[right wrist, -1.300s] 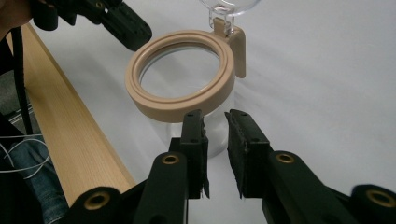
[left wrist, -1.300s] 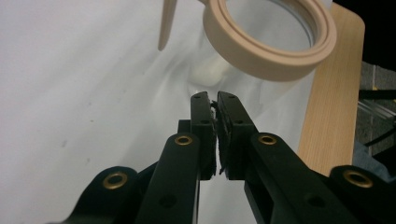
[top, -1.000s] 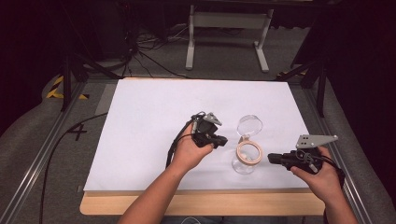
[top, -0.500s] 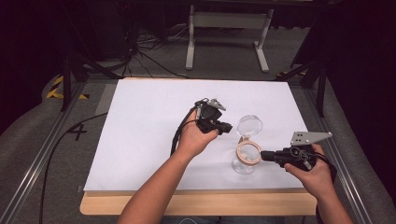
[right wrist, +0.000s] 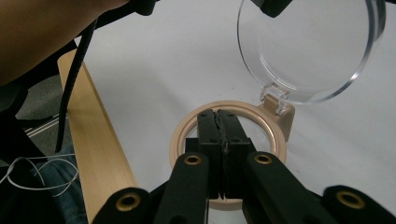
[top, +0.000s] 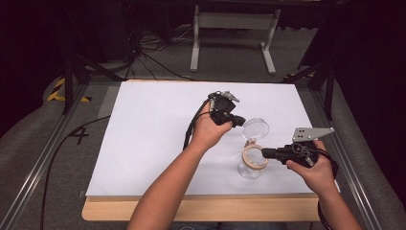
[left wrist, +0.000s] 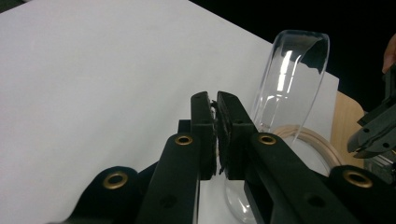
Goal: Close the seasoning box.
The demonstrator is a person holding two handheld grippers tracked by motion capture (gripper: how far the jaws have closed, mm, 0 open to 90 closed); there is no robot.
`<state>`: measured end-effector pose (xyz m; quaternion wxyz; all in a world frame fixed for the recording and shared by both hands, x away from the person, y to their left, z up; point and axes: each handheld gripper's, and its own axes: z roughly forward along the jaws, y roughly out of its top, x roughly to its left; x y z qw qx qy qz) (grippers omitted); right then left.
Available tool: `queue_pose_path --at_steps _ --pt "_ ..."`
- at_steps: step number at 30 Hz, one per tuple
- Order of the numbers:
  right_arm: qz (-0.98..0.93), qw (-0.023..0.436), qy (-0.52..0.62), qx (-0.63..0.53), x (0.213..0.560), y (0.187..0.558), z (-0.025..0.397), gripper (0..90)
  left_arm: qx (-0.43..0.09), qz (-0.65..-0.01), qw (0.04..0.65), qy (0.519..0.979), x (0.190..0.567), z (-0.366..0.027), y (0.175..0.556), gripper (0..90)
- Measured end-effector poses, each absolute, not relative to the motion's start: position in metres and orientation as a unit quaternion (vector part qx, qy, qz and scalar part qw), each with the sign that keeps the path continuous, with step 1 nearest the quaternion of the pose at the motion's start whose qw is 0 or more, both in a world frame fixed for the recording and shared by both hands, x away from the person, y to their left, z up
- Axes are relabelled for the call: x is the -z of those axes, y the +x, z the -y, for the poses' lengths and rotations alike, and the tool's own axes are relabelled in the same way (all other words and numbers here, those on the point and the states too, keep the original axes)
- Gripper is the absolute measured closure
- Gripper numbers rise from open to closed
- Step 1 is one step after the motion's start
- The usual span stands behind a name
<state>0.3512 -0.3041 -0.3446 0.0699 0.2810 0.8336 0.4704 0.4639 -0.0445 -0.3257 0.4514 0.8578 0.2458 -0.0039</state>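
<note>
- The glass jar (top: pixel 252 164) stands on the white sheet (top: pixel 153 134) of the counter (top: pixel 119 208), at about 5 o'clock from the sheet's middle.
- Its clear hinged lid (top: pixel 256 128) is already swung up, upright at the rim's 12 o'clock; the wooden collar (right wrist: pixel 187 135) lies open.
- The left claw (top: pixel 238 120) sits clenched against the lid's edge at 10 o'clock, apparently pushing it.
- The right claw (top: pixel 266 153), clenched on nothing, presses on the collar from 3 o'clock, steadying the jar.
- Opening looks nearly done; what may be left is laying the lid fully back.
</note>
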Motion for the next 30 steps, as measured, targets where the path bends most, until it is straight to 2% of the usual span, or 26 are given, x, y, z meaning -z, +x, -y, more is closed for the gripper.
queue_pose_path --at_steps 30 --pt "-0.829 0.064 0.286 -0.476 0.335 0.354 0.302 90.0 -0.005 -0.206 0.445 0.872 0.314 0.049 0.437 85.4"
